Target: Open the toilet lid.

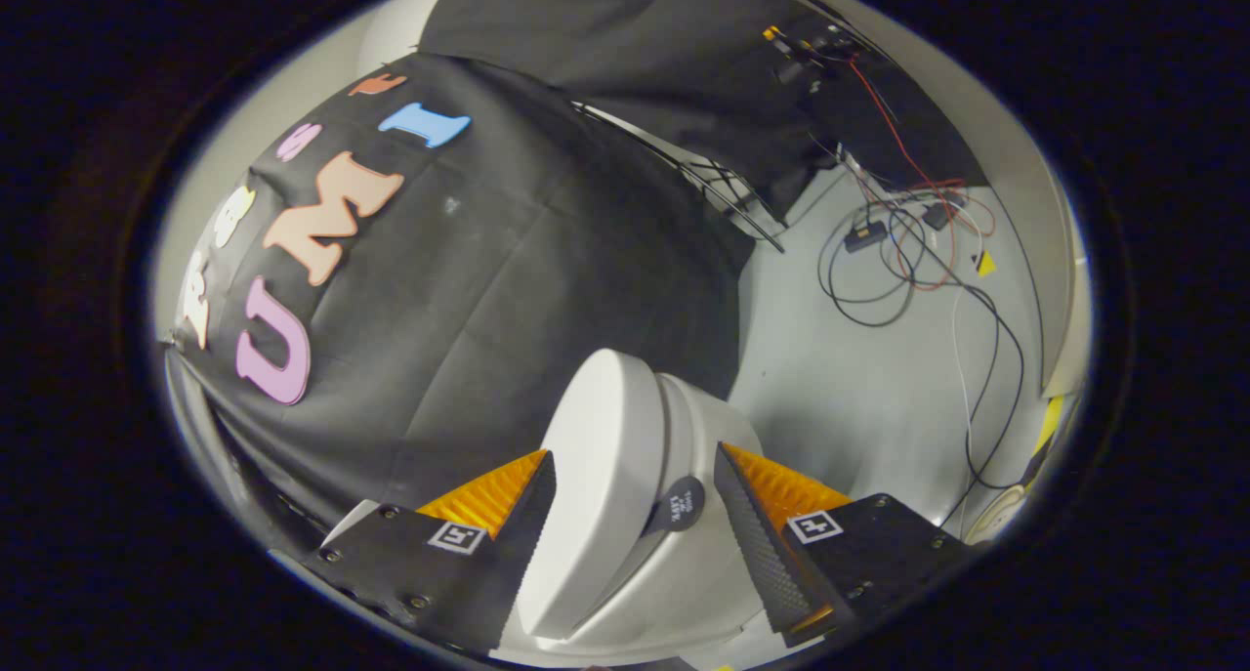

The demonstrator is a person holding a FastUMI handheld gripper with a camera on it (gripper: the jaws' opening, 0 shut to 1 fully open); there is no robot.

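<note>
Black cloth (508,290) hangs in soft creased folds as the booth's wall, draped behind the toilet, and a second dark sheet (625,36) hangs further back. Beside it lies a smooth pale grey floor (840,378), matte and bare near the toilet. Thin cables (908,251), black, white and red, loop and tangle across the floor well beyond the toilet, with a few small dark boxes among them. A yellow triangular marker (984,263) lies near the cables.

From the gripper view, the gripper (635,500) has its jaws open, spread wide apart, with ridged inner faces. The toilet lid (596,485) stands between them: a glossy white plastic shell, rounded and oval, smooth with a soft sheen, raised on edge and tilted away from the bowl. It is close to the left finger; whether it touches that finger cannot be told. The toilet body (698,427), also white and rounded, sits just beside the lid and reaches ahead of the right finger. A small dark round sticker (678,504) sits on the toilet between lid and right finger.
</note>
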